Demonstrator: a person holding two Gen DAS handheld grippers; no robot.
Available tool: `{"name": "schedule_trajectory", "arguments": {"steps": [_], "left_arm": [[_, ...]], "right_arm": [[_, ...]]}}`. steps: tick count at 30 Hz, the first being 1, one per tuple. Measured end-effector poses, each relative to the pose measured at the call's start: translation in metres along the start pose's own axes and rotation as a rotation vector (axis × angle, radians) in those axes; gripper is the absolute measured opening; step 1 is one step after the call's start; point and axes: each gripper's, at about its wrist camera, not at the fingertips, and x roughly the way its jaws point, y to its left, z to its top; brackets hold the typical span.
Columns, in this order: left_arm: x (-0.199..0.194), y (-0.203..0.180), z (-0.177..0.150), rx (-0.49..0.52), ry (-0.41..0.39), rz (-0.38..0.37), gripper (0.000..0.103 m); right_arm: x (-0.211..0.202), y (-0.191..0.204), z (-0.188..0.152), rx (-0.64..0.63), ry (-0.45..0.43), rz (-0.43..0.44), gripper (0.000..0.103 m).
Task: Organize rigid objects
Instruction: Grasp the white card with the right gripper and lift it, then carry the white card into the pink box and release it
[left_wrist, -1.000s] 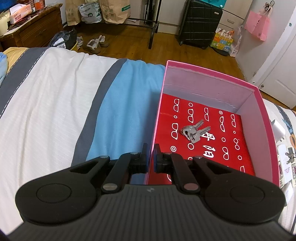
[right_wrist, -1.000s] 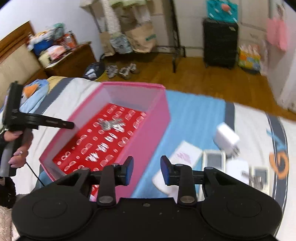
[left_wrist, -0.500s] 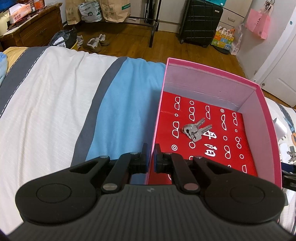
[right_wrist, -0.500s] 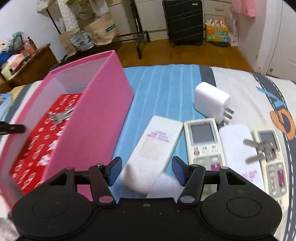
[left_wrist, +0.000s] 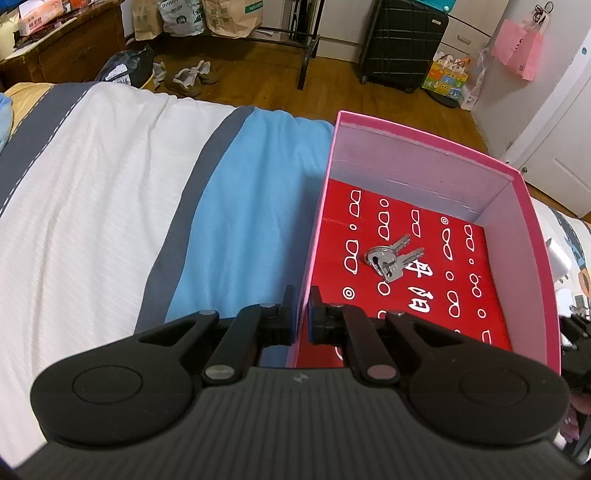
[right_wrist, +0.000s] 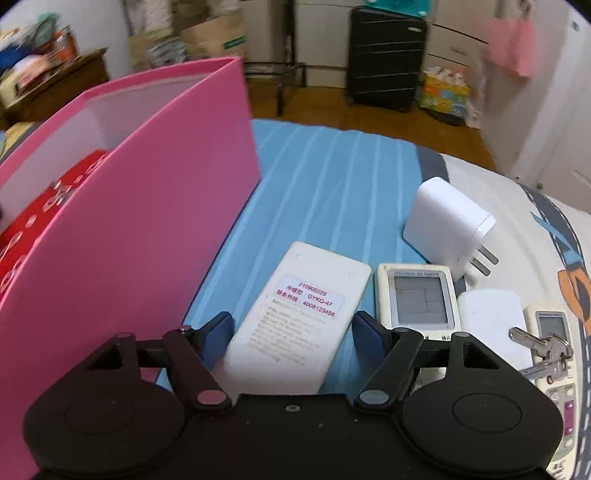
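Observation:
A pink box with a red patterned floor stands on the bed; a bunch of keys lies inside. My left gripper is shut on the box's near left wall. The box also shows in the right wrist view. My right gripper is open, its fingers either side of a white remote lying face down. To its right lie a remote with a screen, a white charger plug, a white block, another remote and a second bunch of keys.
The bed has a white, grey and blue striped cover. Beyond its far edge is a wooden floor with shoes, paper bags, a rack and a black suitcase. A wooden dresser stands at far left.
My right gripper has swung away from the box, down over the face-down white remote, and opened wider around it. My left gripper stays shut on the box wall.

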Motion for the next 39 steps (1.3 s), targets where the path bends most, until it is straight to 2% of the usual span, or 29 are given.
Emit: {"name": "schedule_trajectory", "arguments": {"steps": [5,8,11,13,14,19,25,28,33,39], "left_arm": [[0.001,-0.002,0.000,0.008,0.002,0.008,0.005],[0.001,-0.001,0.000,0.000,0.004,0.003,0.005],[0.002,0.000,0.001,-0.010,0.007,0.002,0.006],[0.003,0.002,0.000,-0.021,0.014,0.004,0.007],[0.003,0.002,0.000,-0.020,0.013,0.002,0.007],[0.003,0.001,-0.001,-0.014,0.009,0.006,0.007],[0.003,0.003,-0.001,-0.028,0.008,-0.004,0.006],[0.002,0.002,-0.001,-0.026,0.003,-0.001,0.006],[0.001,0.001,-0.001,-0.023,0.000,-0.003,0.006],[0.000,0.005,-0.002,-0.027,0.001,-0.013,0.006]], "right_arm": [[-0.012,0.012,-0.012,-0.107,0.064,-0.005,0.074],[-0.010,0.012,-0.009,-0.074,0.100,-0.012,0.077],[-0.006,0.009,-0.005,-0.025,0.094,-0.006,0.082],[-0.002,0.007,-0.004,-0.026,0.049,-0.007,0.080],[-0.001,0.007,-0.004,-0.032,0.032,-0.014,0.073],[-0.017,0.009,-0.011,-0.014,-0.026,-0.033,0.069],[-0.057,0.013,-0.023,-0.006,-0.201,-0.039,0.066],[-0.079,0.022,-0.029,-0.057,-0.308,-0.084,0.065],[-0.110,0.024,-0.032,-0.030,-0.411,-0.084,0.062],[-0.151,0.022,-0.018,0.000,-0.532,-0.051,0.061]]}}
